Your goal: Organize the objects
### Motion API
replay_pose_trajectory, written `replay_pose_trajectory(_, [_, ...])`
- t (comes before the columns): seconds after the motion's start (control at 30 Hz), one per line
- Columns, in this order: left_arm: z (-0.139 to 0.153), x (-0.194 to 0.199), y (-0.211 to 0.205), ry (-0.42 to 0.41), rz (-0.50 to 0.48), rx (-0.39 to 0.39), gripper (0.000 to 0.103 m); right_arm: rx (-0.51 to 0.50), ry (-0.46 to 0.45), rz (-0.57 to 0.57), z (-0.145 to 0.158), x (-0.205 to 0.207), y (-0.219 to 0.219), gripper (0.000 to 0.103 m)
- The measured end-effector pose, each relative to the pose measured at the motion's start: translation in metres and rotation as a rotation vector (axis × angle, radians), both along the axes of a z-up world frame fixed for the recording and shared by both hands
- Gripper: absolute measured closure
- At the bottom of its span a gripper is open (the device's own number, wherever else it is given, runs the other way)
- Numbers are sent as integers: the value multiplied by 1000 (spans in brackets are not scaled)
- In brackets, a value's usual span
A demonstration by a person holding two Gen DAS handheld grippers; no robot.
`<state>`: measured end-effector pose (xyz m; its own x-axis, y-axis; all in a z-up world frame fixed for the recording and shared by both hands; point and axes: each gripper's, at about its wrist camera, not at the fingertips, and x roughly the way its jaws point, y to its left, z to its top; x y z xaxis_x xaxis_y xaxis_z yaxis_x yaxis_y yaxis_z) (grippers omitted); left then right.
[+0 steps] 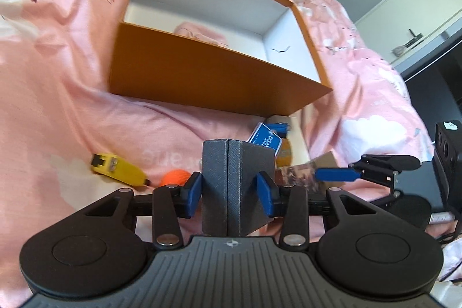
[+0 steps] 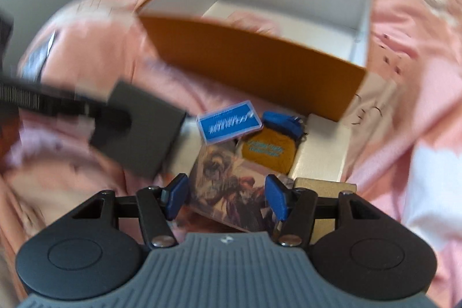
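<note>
An open orange box (image 1: 213,77) with a white inside lies on the pink bedspread; it also shows in the right wrist view (image 2: 254,59). A pink item (image 1: 199,32) lies inside it. My left gripper (image 1: 229,189) is shut on a dark grey box (image 1: 231,178), held above the bed in front of the orange box; the grey box also shows, blurred, in the right wrist view (image 2: 138,132). My right gripper (image 2: 226,197) is open and empty above a picture card (image 2: 228,189). A blue card (image 2: 228,120) and an orange pouch (image 2: 268,147) lie beyond it.
A yellow tool (image 1: 118,168) and an orange ball (image 1: 174,176) lie left of my left gripper. A cream box (image 2: 320,155) sits right of the pouch. A white cabinet (image 1: 415,7) stands at the far right.
</note>
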<state>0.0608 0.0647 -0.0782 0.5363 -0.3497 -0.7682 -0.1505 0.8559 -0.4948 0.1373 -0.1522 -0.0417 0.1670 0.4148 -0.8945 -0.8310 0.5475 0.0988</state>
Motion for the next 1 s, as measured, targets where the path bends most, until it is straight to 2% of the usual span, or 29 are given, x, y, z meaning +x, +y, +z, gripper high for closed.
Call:
replay_pose_trajectory(0.07, [-2, -1, 1, 5, 0, -7, 56, -53, -23, 59, -7, -5, 6, 41])
replay_pose_trajectory(0.23, [-7, -2, 5, 12, 15, -16, 56, -84, -47, 139, -15, -8, 13, 29])
replay_pose_trajectory(0.37, [-6, -2, 4, 8, 14, -18, 56, -153, -94, 231, -24, -21, 20, 25])
replay_pose_trajectory(0.57, [-7, -1, 4, 6, 18, -20, 56, -188, -208, 284, -32, -29, 33, 24])
replay_pose_trajectory(0.77, [-8, -1, 5, 4, 24, -30, 56, -226, -265, 319, -38, -35, 37, 24])
replay_pose_trajectory(0.87, [-8, -1, 5, 3, 23, -32, 56, -233, -279, 320, -38, -34, 37, 32])
replay_pose_trajectory(1.0, [-7, -1, 4, -7, 16, -37, 56, -228, -337, 334, -25, -36, 35, 61])
